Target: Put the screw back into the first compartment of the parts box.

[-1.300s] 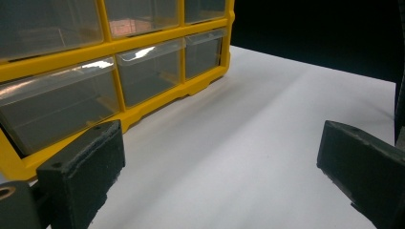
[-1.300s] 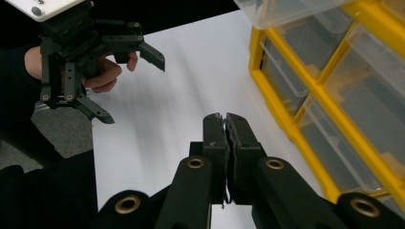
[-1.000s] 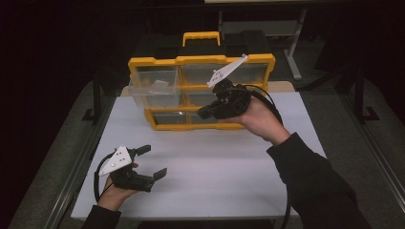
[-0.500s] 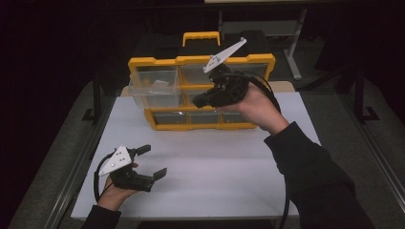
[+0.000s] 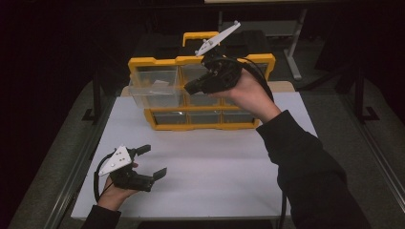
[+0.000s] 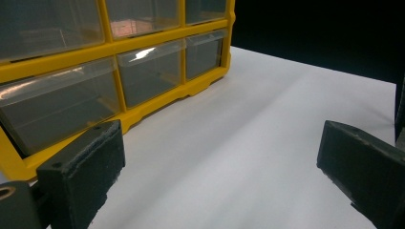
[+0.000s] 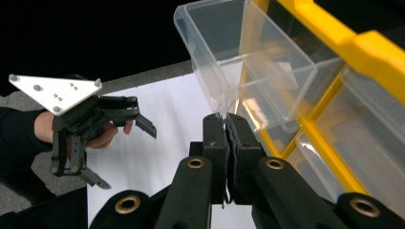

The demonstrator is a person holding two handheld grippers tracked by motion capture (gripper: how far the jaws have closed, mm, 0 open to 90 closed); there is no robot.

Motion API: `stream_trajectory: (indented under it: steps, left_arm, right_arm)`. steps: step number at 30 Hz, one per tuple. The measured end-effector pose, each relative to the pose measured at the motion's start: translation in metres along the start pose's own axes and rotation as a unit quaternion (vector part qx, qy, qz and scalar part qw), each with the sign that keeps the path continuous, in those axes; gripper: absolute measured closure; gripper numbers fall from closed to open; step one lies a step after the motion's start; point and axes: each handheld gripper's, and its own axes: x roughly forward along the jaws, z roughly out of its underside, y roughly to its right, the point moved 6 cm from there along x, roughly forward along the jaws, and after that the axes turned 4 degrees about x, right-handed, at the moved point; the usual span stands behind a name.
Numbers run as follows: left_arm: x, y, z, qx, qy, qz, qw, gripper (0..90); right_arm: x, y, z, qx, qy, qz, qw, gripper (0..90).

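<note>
Overhead, the right claw [image 5: 190,88] hung with its jaws pressed together on nothing, raised in front of the yellow drawer organizer [image 5: 200,90] and just beside the clear drawer [image 5: 155,88] that stood pulled out of the organizer's upper left slot. Nearer the person, the left claw [image 5: 153,161] rested low over the white counter [image 5: 224,162] with its jaws spread wide apart and empty, well apart from the organizer. The organizer stood upright toward the counter's far edge, its other clear drawers pushed in.
</note>
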Motion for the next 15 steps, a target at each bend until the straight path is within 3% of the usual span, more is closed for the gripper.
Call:
stream_trajectory:
  steps: [11, 15]
  left_arm:
    - [0.001, 0.000, 0.000, -0.005, 0.007, 0.000, 1.0000, 1.8]
    - [0.001, 0.000, 0.000, -0.005, 0.009, 0.000, 0.9999, 1.8]
  right_arm:
    - [0.008, 0.002, -0.022, -0.003, 0.017, 0.000, 0.9999, 87.3]
    - [0.013, 0.005, -0.028, -0.014, 0.020, 0.001, 0.9997, 87.3]
